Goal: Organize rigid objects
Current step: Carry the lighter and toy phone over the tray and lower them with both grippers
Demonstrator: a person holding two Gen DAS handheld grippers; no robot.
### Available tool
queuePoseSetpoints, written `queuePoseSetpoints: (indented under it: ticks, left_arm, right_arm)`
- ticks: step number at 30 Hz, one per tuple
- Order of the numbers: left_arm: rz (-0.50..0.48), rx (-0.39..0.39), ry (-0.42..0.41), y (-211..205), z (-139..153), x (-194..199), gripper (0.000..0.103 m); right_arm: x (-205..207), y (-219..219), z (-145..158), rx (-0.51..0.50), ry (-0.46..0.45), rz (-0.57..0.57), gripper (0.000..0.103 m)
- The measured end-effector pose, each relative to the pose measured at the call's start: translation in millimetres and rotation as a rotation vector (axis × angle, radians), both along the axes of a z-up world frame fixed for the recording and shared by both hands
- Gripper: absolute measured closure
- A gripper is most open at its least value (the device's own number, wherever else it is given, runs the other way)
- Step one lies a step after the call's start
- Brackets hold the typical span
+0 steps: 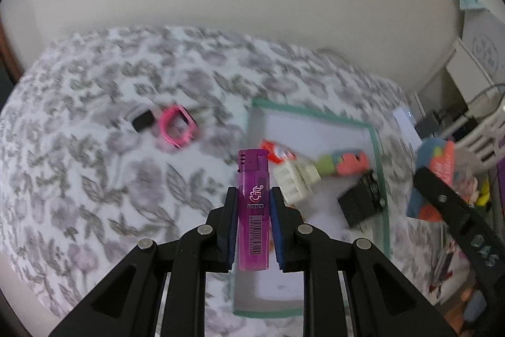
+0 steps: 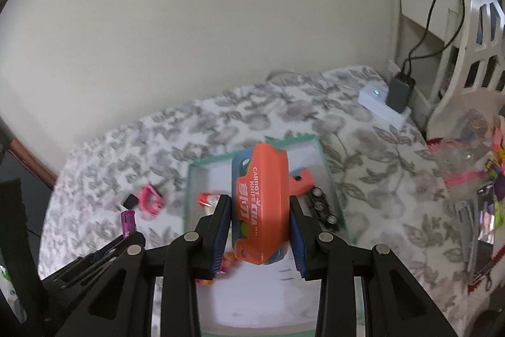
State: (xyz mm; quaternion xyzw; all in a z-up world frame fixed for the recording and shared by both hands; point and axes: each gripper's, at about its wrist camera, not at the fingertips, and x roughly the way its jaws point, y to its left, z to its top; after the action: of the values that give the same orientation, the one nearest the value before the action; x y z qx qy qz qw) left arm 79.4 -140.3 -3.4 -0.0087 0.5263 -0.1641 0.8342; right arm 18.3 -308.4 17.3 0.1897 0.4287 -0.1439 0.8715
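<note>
My left gripper (image 1: 253, 195) is shut on a purple lighter (image 1: 253, 210), held upright above the left edge of a white tray with a green rim (image 1: 377, 144). My right gripper (image 2: 260, 204) is shut on an orange and blue carrot knife toy (image 2: 260, 204), held over the same tray (image 2: 191, 176). In the tray lie a small red item (image 1: 277, 152), a cream block (image 1: 295, 180), a green and coral piece (image 1: 344, 163) and a black part (image 1: 361, 201). A pink frame (image 1: 177, 125) and a black square (image 1: 142, 120) lie on the floral cloth to the left.
The floral cloth (image 1: 94, 179) covers the surface up to a plain wall. A white power strip with a black adapter (image 2: 397, 93) sits at the back right. A white rack (image 2: 473, 52) and colourful clutter (image 2: 479, 179) stand at the right.
</note>
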Motion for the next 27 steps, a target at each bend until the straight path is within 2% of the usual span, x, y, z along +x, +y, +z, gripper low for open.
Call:
queuePoseSetpoints:
  ticks: [4, 8, 11, 16, 19, 27]
  left_arm:
    - [-0.009, 0.054, 0.067, -7.7, -18.1, -4.2, 0.083]
    - [-0.015, 0.051, 0.138, -9.8, -34.5, -3.8, 0.083]
    - [-0.029, 0.072, 0.158, -15.7, -42.1, -6.0, 0.083]
    - [-0.045, 0.083, 0.206, -21.1, -53.1, -7.6, 0.083]
    - [-0.052, 0.112, 0.211, -23.8, -57.0, -8.7, 0.083]
    - [-0.068, 0.151, 0.231, -28.8, -64.4, -10.6, 0.083]
  right_arm:
    - [6.6, -5.5, -33.1, 0.067, 0.088, 0.017, 0.066]
    - [12.4, -0.4, -51.8, 0.055, 0.151, 0.048, 0.066]
    - [14.1, 2.5, -62.5, 0.059, 0.182, 0.062, 0.066]
    - [17.0, 5.5, -74.4, 0.038, 0.238, 0.075, 0.066]
    - [18.4, 6.3, -80.6, 0.059, 0.251, 0.088, 0.065]
    - [22.5, 11.8, -86.2, 0.041, 0.281, 0.113, 0.065]
